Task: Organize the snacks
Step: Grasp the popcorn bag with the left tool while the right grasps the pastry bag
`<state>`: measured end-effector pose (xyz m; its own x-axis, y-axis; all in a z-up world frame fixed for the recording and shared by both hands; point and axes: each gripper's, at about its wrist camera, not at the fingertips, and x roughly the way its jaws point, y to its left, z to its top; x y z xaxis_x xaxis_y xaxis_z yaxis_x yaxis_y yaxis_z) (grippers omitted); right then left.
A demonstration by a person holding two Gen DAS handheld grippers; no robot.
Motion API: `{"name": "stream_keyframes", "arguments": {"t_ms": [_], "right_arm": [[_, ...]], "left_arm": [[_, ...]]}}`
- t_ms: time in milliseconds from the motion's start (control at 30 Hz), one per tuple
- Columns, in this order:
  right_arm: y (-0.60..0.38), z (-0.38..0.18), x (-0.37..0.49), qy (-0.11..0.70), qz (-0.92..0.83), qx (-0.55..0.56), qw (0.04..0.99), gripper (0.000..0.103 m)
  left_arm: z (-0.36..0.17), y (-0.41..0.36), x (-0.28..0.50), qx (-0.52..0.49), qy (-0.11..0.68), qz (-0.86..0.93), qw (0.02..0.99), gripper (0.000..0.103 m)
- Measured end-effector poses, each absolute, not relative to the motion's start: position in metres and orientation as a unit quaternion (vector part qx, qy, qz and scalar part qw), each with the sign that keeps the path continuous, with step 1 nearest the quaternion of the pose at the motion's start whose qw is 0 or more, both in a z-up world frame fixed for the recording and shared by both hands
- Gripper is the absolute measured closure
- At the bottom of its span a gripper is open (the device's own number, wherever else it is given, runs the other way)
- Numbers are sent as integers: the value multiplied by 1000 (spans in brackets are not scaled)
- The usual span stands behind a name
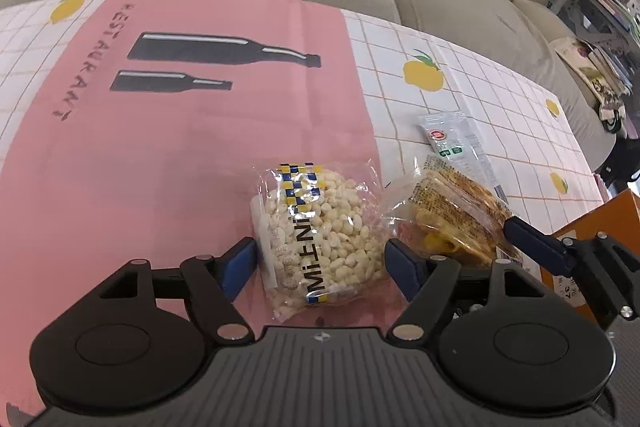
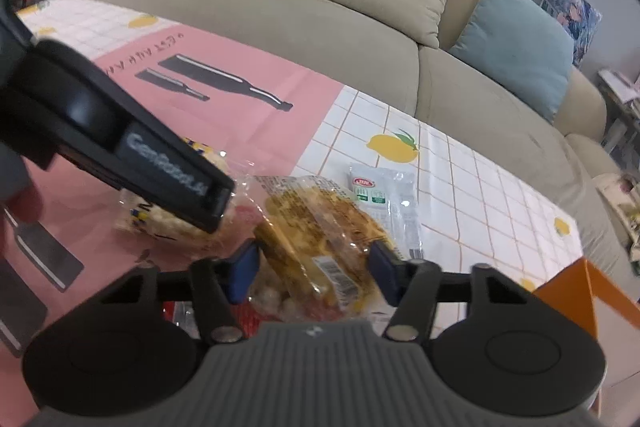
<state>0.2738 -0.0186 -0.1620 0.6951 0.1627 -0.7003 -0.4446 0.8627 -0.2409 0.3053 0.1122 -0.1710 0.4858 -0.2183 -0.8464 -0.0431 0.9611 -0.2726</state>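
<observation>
A clear bag of white puffed grains (image 1: 320,239) lies on the pink mat (image 1: 160,155). My left gripper (image 1: 322,263) is open, one blue pad on each side of the bag. Right beside it lies a clear packet of yellow cakes (image 1: 444,223) (image 2: 320,239). My right gripper (image 2: 314,267) straddles this packet, and both pads touch its wrapper. One of its fingers (image 1: 532,245) shows in the left wrist view. In the right wrist view a black finger (image 2: 172,183) of the left gripper hides part of the grain bag (image 2: 168,223).
A white and green sachet (image 1: 452,143) (image 2: 384,199) lies on the checked tablecloth (image 1: 500,99) beyond the cakes. An orange box (image 1: 592,227) (image 2: 592,291) stands at the table's right edge. A beige sofa (image 2: 320,39) with cushions runs behind the table. Something red (image 2: 248,319) lies under the right gripper.
</observation>
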Motion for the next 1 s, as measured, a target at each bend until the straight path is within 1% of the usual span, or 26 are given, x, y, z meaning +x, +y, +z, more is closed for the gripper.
{"name": "stream_keyframes", "arguments": {"t_ms": [33,133,167,200,233,300,367,400,500,600,867,1000], "right_arm": [[-21,-161,273,353,169,-192,900,53],[-28,-159,273,357,172,-170,902,56],[-30,-158,274,359,172,-166,902,58],[-31,-157,273,361,171,-161,902,60],[-32,-156,273,362,171,-156,903,61],[-35,-153,271,362,172,-147,904,71],[-37,-149,268,362,172,-142,905,74],[-38,-148,268,365,172,-138,905,77],[-41,-142,264,361,167,-127,909,85],[-44,-133,258,357,167,-118,911,88],[-56,-93,220,342,181,-78,919,92],[-64,-79,191,352,194,-36,915,93]], "left_arm": [[-171,111,305,-127,502,-52,854,19],[-170,110,303,-135,497,-60,855,30],[-169,111,301,-141,492,-59,857,42],[-166,112,298,-144,486,-56,860,49],[-164,113,297,-145,485,-56,861,51],[-158,116,291,-150,476,-52,865,65],[-149,115,284,-145,463,-51,873,74],[-144,115,281,-145,457,-51,876,77],[-132,110,269,-135,444,-54,884,81],[-123,103,256,-108,436,-50,892,81],[-91,101,207,-79,433,-46,897,82],[-80,98,177,-66,457,-55,885,83]]}}
